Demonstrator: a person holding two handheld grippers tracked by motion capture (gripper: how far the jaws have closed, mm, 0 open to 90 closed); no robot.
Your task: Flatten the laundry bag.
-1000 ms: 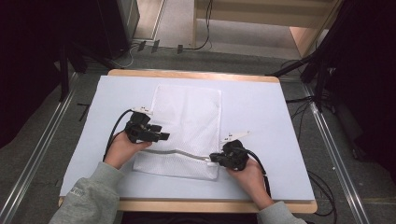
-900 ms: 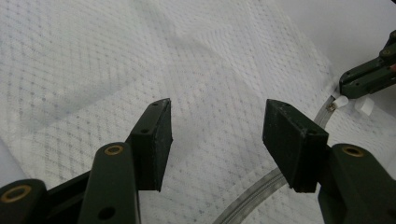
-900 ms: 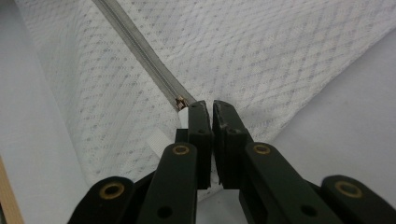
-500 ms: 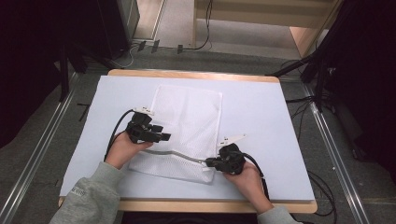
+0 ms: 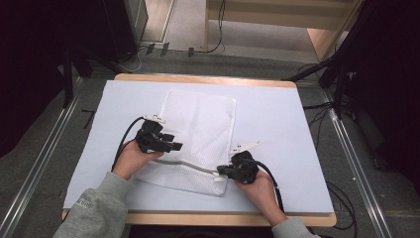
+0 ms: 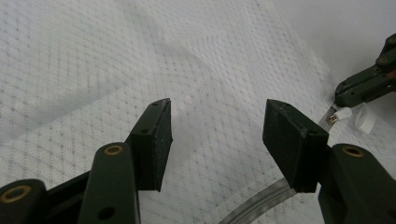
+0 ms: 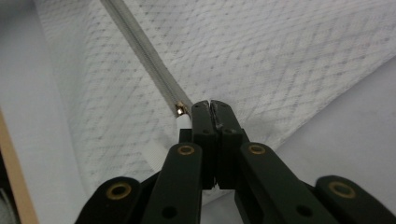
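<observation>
White mesh bag (image 5: 198, 134) lies flat on the white-covered counter (image 5: 277, 124), long side running away from the person, near edge slightly angled. Grey zipper (image 5: 190, 166) runs across the bag close to its near end; in the right gripper view the zipper (image 7: 144, 51) goes up and to the left from the jaws. Zipper slider (image 7: 179, 110) sits at the bag's right end, just beside the right hand-held gripper (image 7: 210, 106) tips. Jaws of that one are pressed together, the white pull tab (image 7: 185, 122) seems pinched between them, hard to be sure since the tab is mostly hidden. In the left gripper view the tab (image 6: 340, 114) shows touching the far gripper's tip. Left hand-held gripper (image 6: 217, 135) has jaws wide apart, over the mesh near the zipper's left part, nothing between the pads; whether the tips touch the mesh is unclear. From above, left hand-held gripper (image 5: 171, 146) is at the bag's left side, right hand-held gripper (image 5: 223, 171) at its near right corner. Grey sleeve (image 5: 94, 208) at bottom left.
</observation>
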